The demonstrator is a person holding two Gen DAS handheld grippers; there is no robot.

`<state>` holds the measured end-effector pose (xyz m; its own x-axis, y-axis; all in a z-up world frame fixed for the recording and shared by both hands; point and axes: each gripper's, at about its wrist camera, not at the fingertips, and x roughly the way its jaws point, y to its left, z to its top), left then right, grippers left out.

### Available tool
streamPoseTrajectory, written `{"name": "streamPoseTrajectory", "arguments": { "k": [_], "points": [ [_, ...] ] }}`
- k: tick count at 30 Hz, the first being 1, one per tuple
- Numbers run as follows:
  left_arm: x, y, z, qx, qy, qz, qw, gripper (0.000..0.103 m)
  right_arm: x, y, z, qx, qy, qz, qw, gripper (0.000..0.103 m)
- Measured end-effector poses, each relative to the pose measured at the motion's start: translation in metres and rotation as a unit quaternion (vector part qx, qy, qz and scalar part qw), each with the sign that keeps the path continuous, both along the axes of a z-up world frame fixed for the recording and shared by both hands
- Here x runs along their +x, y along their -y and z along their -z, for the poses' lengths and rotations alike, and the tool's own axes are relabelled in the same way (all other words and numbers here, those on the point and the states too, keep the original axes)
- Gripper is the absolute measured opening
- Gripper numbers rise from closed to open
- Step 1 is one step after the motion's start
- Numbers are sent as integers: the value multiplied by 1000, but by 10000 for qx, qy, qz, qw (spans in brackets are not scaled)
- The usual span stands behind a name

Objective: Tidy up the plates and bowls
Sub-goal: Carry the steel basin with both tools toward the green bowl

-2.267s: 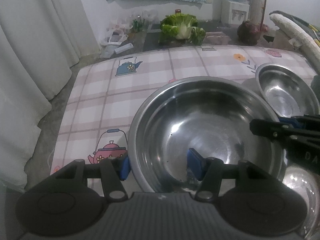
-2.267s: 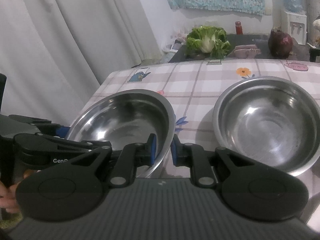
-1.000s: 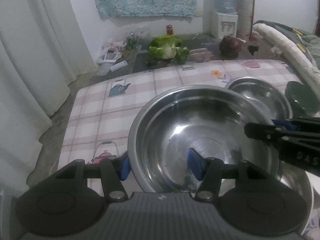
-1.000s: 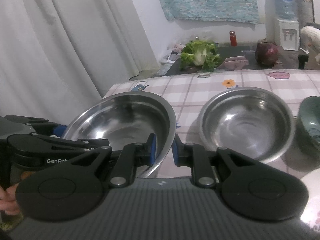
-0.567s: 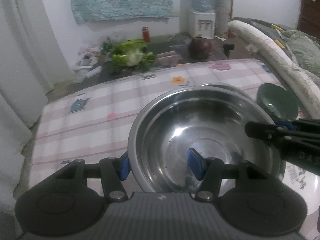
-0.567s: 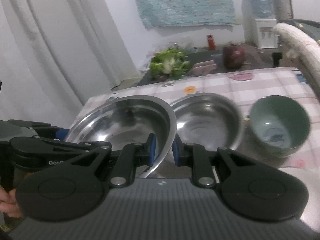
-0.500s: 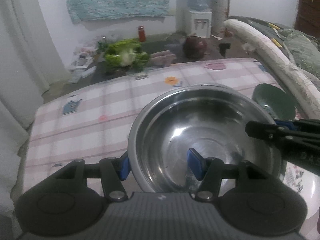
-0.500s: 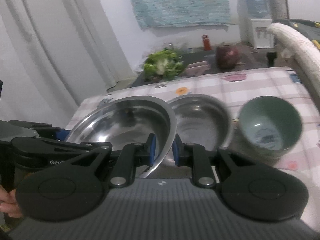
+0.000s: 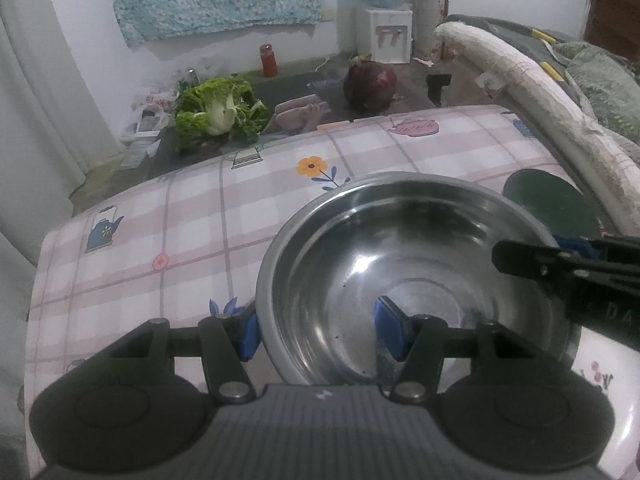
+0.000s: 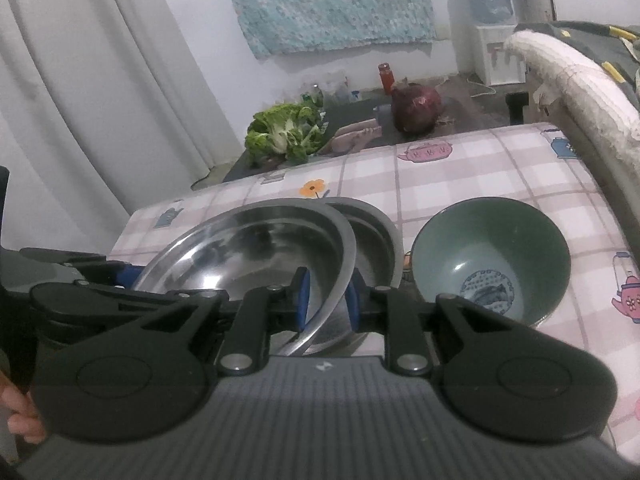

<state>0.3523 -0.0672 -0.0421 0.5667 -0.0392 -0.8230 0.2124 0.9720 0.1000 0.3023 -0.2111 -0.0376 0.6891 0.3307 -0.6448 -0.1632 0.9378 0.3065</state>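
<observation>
Both grippers hold one large steel bowl (image 9: 416, 264) above the table. My left gripper (image 9: 320, 330) is shut on its left rim, one blue pad inside and one outside. My right gripper (image 10: 326, 298) is shut on its right rim; the bowl also shows in the right wrist view (image 10: 256, 248). A second steel bowl (image 10: 376, 236) sits on the table, partly under the held bowl. A green ceramic bowl (image 10: 492, 252) stands right of it and also shows in the left wrist view (image 9: 548, 200).
The table has a pink checked cloth (image 9: 192, 216) with teapot prints. A white plate (image 9: 608, 384) lies at the near right edge. Behind the table are a cabbage (image 9: 218, 114), a red cabbage (image 9: 370, 86) and a water dispenser (image 9: 390, 32). A curtain hangs left, bedding right.
Both grippers have carried the large steel bowl to the right. It now overlaps the second steel bowl, and the green bowl has come into view beside it.
</observation>
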Motion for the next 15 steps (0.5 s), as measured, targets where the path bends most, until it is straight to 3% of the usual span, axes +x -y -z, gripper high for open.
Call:
{"name": "streamPoseTrajectory", "arguments": {
  "k": [11,15],
  "points": [
    [18,8,20,190,-34,158,9997,61,20,3,20,-76,-255,80,9996,23],
    [19,7,20,238,67,137,9996,69,22,6,20,-107,-263,116,9995,30]
  ]
}}
